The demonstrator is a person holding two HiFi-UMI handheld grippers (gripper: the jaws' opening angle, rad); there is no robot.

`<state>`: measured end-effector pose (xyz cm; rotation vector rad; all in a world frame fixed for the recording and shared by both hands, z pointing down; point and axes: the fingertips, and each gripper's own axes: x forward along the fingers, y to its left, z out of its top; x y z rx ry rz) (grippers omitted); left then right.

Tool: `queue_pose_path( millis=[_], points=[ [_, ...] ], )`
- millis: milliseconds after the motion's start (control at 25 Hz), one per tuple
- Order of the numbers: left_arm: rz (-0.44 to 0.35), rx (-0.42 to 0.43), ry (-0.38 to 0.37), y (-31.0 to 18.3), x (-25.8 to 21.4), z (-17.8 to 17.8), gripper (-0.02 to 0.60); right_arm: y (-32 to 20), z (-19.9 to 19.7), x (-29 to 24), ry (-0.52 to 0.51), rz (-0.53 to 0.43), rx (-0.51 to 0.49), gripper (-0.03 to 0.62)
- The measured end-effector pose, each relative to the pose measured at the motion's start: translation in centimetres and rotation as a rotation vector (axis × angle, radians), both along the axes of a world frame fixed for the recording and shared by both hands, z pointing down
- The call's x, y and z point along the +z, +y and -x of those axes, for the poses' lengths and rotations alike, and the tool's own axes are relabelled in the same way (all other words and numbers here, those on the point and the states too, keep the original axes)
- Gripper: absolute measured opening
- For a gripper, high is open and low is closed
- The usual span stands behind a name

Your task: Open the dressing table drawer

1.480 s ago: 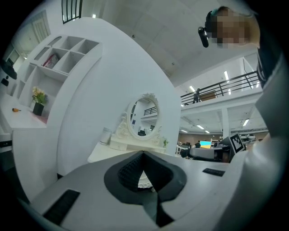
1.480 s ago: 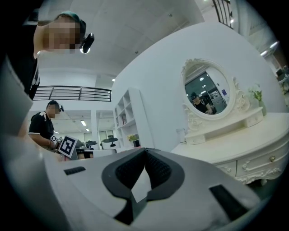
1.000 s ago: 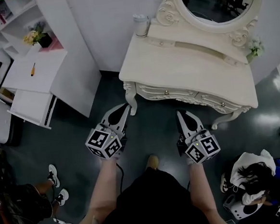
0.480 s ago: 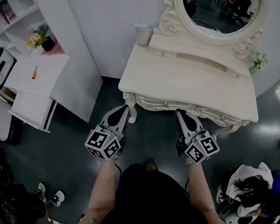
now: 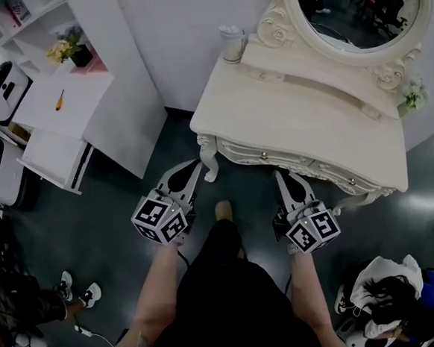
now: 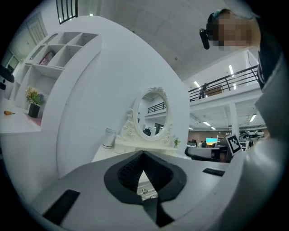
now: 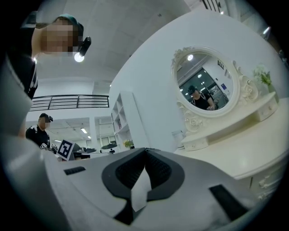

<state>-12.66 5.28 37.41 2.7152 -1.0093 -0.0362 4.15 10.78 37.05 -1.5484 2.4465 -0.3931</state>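
The left gripper [image 5: 195, 167] and right gripper [image 5: 281, 176], both with fingers clenched together and empty, hover level near the bench's [image 5: 302, 113] shut drawer [image 5: 264, 152].

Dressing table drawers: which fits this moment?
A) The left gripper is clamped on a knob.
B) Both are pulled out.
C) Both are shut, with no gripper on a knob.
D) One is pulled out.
C: the drawer fronts sit flush under the tabletop, and the left gripper and right gripper, jaws together, are short of them.
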Motion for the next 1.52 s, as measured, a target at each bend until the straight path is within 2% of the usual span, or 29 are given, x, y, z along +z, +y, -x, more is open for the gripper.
queue_pose_path(
  millis=[520,1000,1520],
  points=[
    [0.008,0.1,0.04,-4.7,0.1,-5.6,0.002,-3.3,-4.5,0.5,0.037,0.014,0.077,0.003],
    [0.04,0.098,0.041,-13.1,1.5,-7.2,0.002,-11.7,-5.7,1.7,0.035,0.051,0.053,0.003],
    [0.063,0.177,0.047,-22.4,2.8,-12.3,0.002,-19.6,-9.4,3.3,0.04,0.101,0.092,0.003]
  ],
)
